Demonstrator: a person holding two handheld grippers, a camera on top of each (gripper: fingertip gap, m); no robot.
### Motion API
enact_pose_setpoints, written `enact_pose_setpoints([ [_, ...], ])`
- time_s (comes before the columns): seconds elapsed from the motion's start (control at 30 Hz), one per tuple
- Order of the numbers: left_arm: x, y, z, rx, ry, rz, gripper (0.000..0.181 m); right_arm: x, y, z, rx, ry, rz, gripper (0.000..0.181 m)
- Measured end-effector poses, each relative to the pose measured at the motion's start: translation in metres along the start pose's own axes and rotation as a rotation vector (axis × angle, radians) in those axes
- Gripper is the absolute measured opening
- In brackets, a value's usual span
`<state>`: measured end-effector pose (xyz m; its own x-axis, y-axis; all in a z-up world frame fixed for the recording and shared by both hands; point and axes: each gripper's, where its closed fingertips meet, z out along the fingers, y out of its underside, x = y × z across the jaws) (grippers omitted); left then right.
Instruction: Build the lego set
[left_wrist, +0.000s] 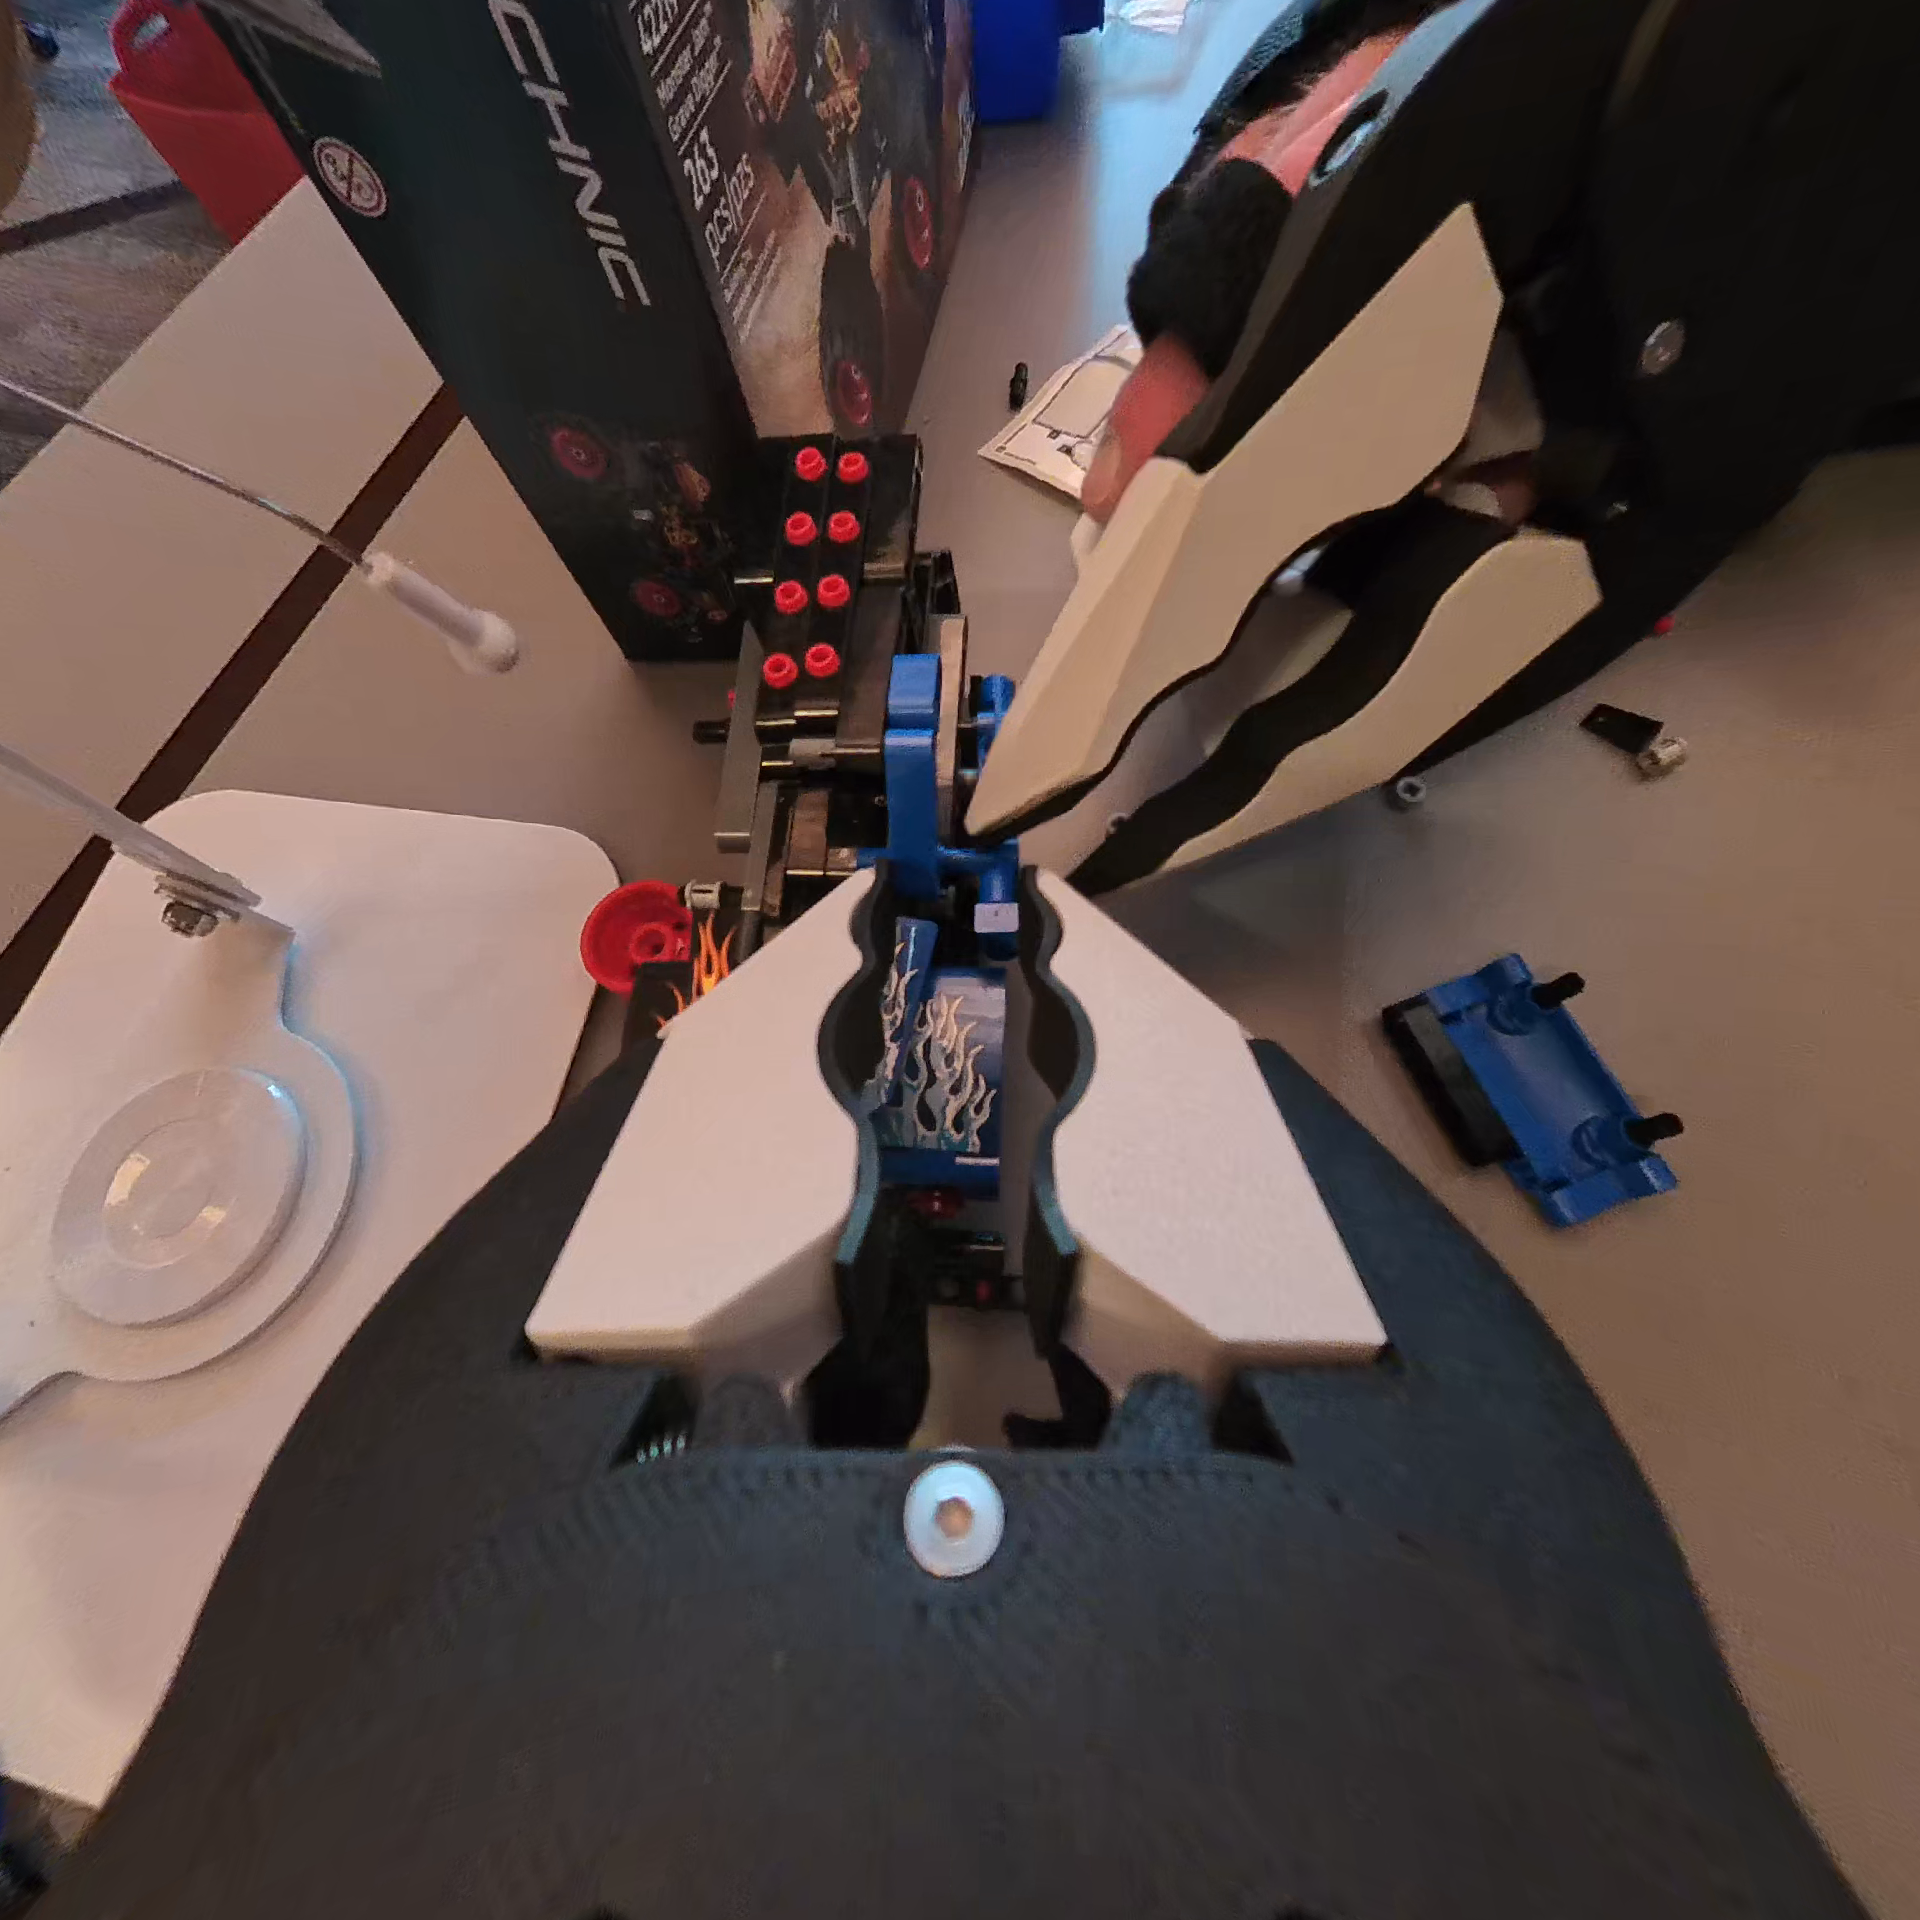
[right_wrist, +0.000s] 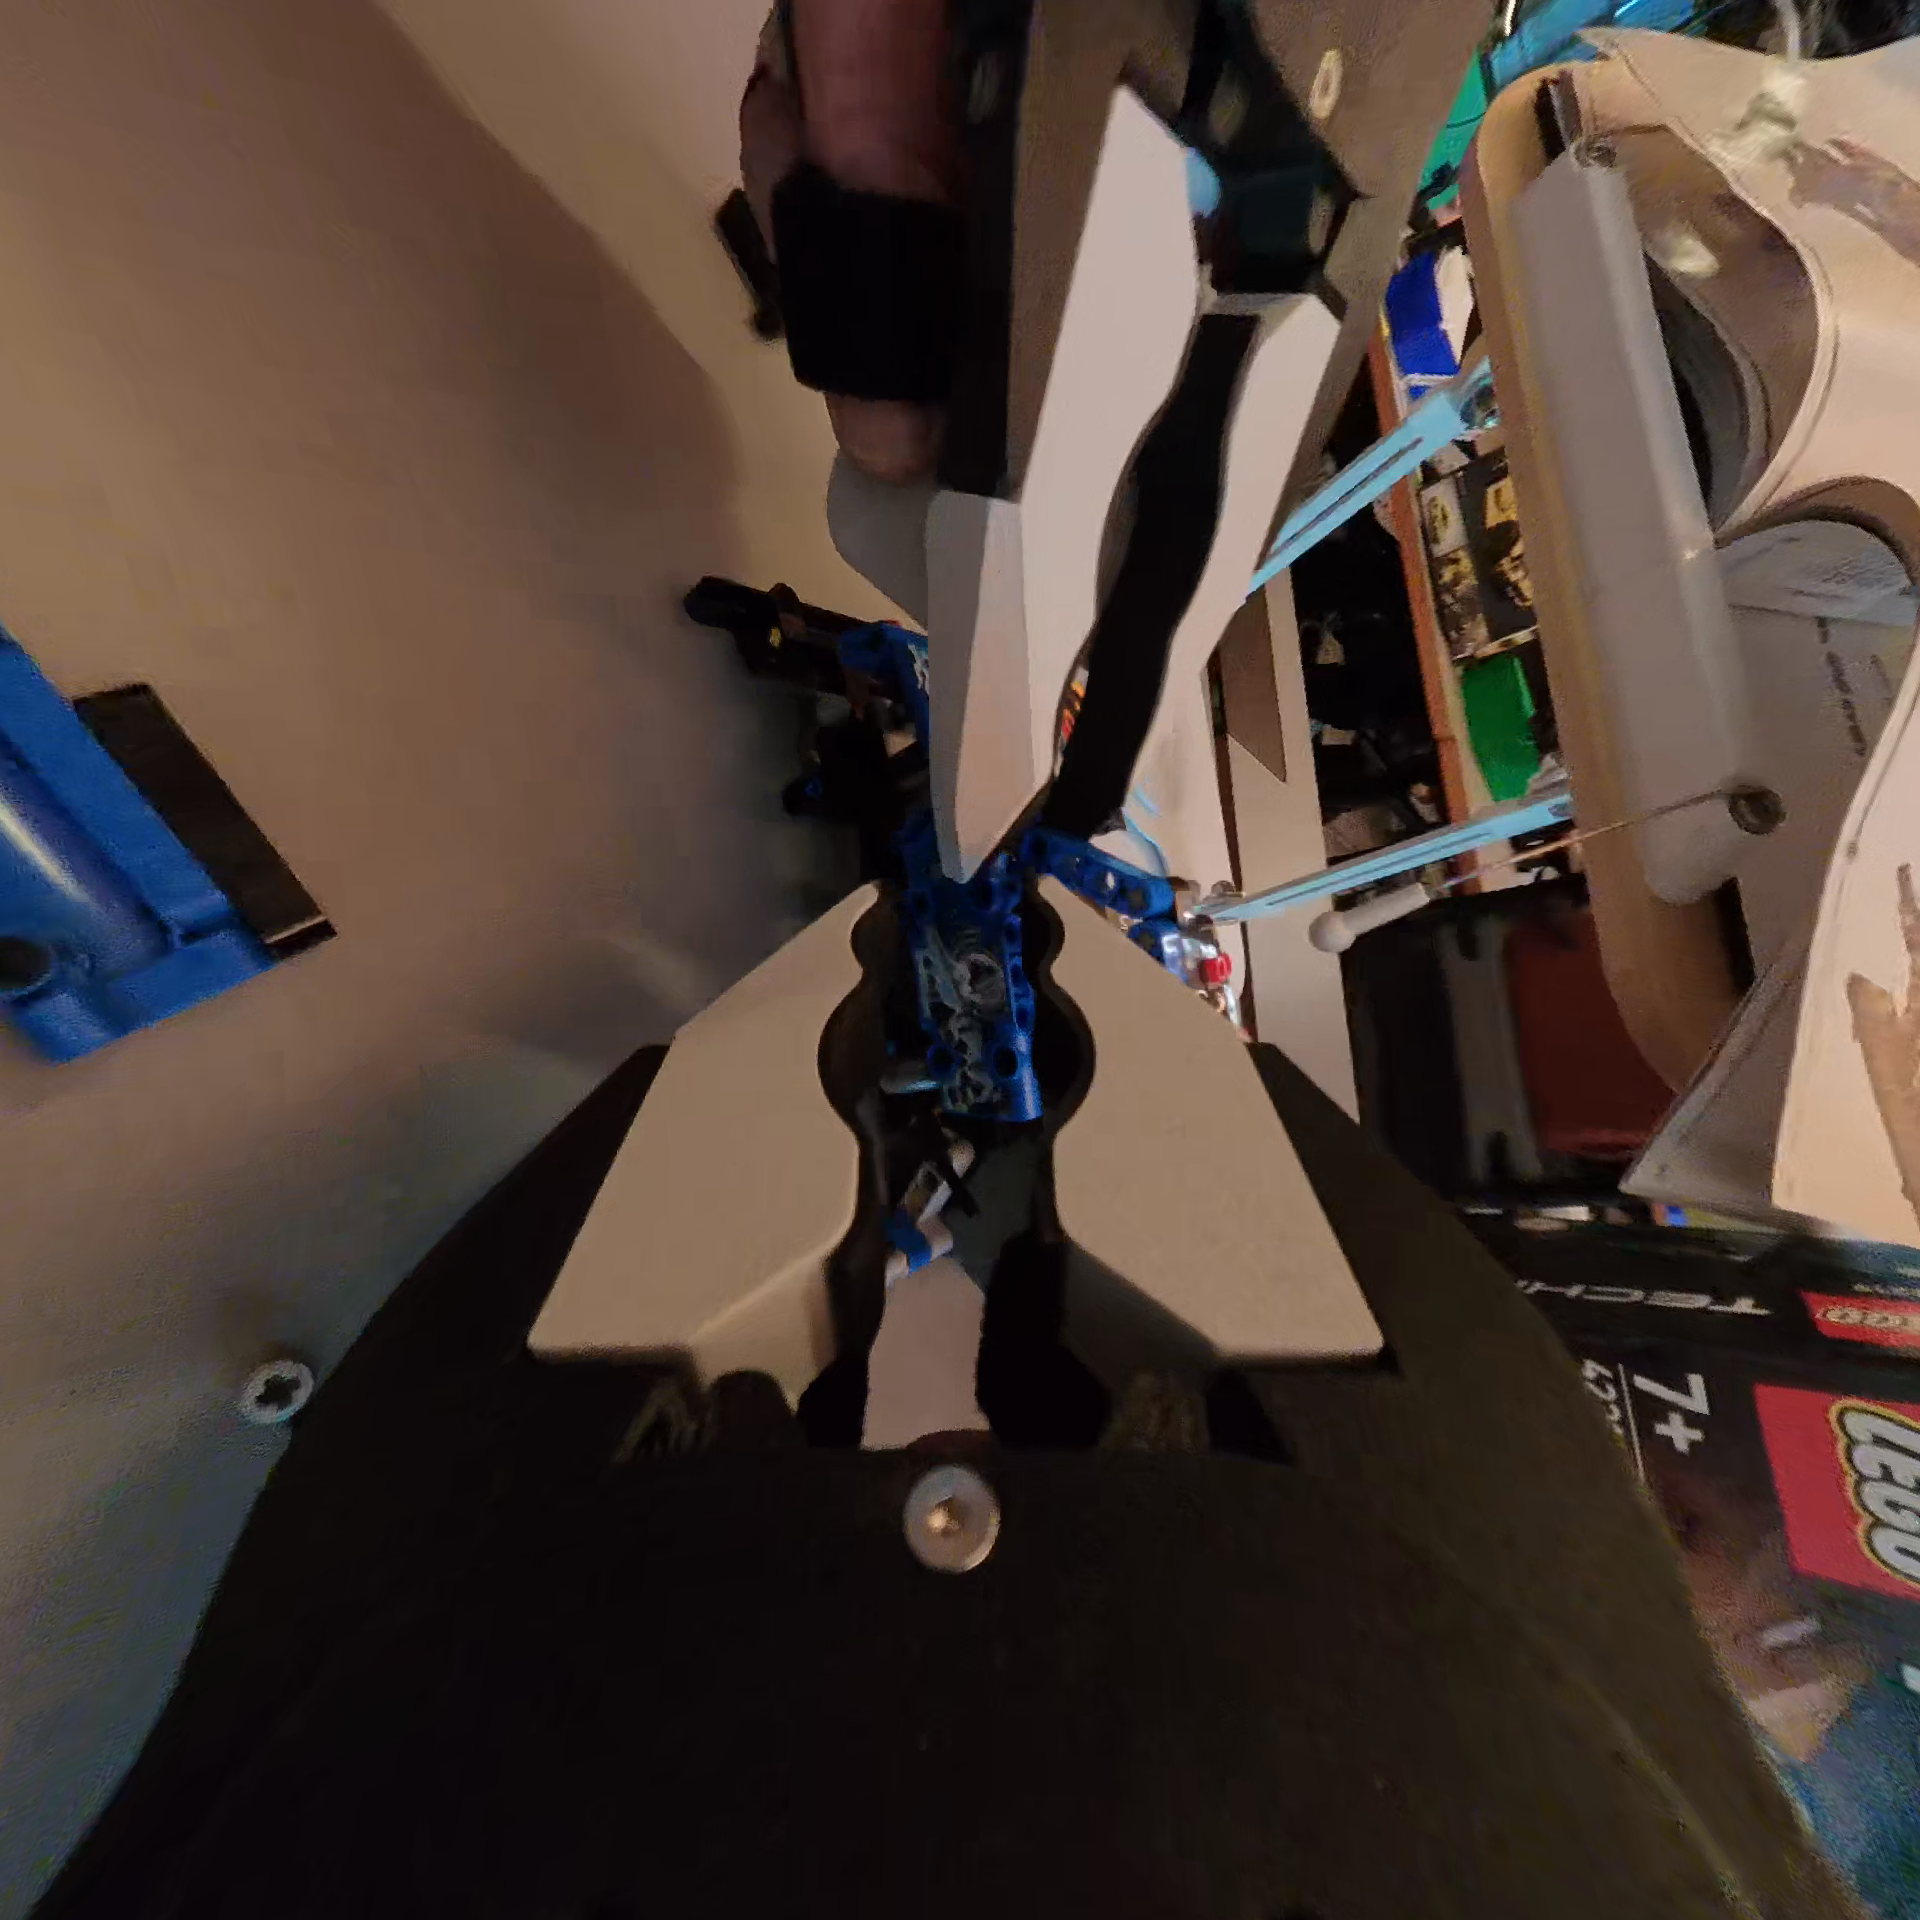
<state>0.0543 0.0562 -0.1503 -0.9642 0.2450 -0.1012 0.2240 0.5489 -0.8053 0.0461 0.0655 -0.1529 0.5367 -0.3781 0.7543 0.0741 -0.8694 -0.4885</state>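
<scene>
Gripping one partly built model (left_wrist: 935, 1060) at desk (left_wrist: 1558, 1455) centre, both grippers clamp it. The left gripper (left_wrist: 951, 894) has jaws narrowly apart, closed on its flame-printed blue end. The right gripper (right_wrist: 956, 894), entering from 2 o'clock, pinches its blue frame. One blue panel (left_wrist: 1538, 1091) lies at 3 o'clock; one set box (left_wrist: 623, 291) stands at 11 o'clock.

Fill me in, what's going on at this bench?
A person is building a lego model with two handheld grippers. The left gripper is closed on the model's blue flame-printed end, steadying it on the table. The right gripper comes in from the right, tips at the blue frame. A loose blue panel lies nearby; the box stands behind.
</scene>
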Motion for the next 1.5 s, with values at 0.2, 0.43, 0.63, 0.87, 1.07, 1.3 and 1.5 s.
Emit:
enact_pose_setpoints([
  [0.2, 0.001, 0.000, 0.001, 0.004, 0.001, 0.023, 0.022, 0.005, 0.004, -0.002, 0.012, -0.026, 0.094, 0.009],
  [0.43, -0.001, 0.000, 0.002, 0.029, -0.022, 0.007, 0.021, 0.005, 0.004, 0.001, 0.005, -0.013, 0.119, 0.007],
  [0.63, -0.002, 0.000, 0.003, 0.026, -0.044, 0.042, 0.021, 0.006, 0.004, 0.002, 0.012, -0.027, 0.181, 0.007],
  [0.87, -0.003, -0.001, 0.004, 0.021, -0.053, 0.096, 0.022, 0.008, 0.006, 0.000, 0.023, -0.038, 0.210, 0.007],
  [1.07, -0.003, -0.001, 0.005, 0.009, -0.062, 0.115, 0.023, 0.011, 0.008, -0.003, 0.020, -0.044, 0.226, 0.010],
  [1.3, -0.005, -0.001, 0.006, 0.011, -0.075, 0.111, 0.022, 0.009, 0.007, 0.000, 0.022, -0.081, 0.286, 0.006],
  [1.5, -0.005, -0.002, 0.007, 0.020, -0.081, 0.087, 0.021, 0.009, 0.008, 0.001, 0.026, -0.087, 0.326, 0.005],
])
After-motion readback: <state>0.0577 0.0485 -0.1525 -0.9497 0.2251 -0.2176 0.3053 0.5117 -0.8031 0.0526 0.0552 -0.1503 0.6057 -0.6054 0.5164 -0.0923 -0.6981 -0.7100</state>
